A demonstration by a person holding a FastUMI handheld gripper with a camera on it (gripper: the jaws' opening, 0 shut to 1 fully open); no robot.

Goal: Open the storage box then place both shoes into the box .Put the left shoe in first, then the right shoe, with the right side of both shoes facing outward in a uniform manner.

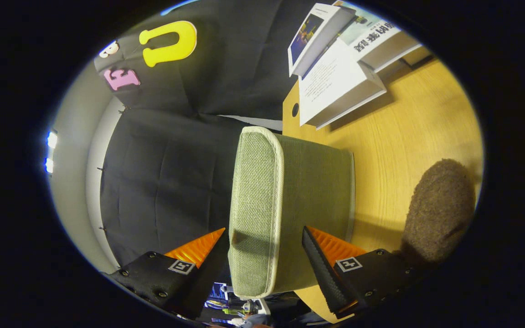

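Green woven storage box [285, 205] sits between my gripper [262, 255] fingers, its lid edge running lengthwise straight ahead of me. Fingers spread wide, straddling lid, not visibly pressing it. Box rests on wooden table [408, 132]. Brown fuzzy shoe [440, 209] lies beside box, right of my right finger. Books [340, 68] beyond box, far end.

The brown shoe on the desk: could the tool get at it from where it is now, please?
Probably not directly. The tool has its fingers on either side of the green storage box, apparently on its lid, so it is occupied. The brown shoe lies on the wooden desk off to one side, beyond one finger.
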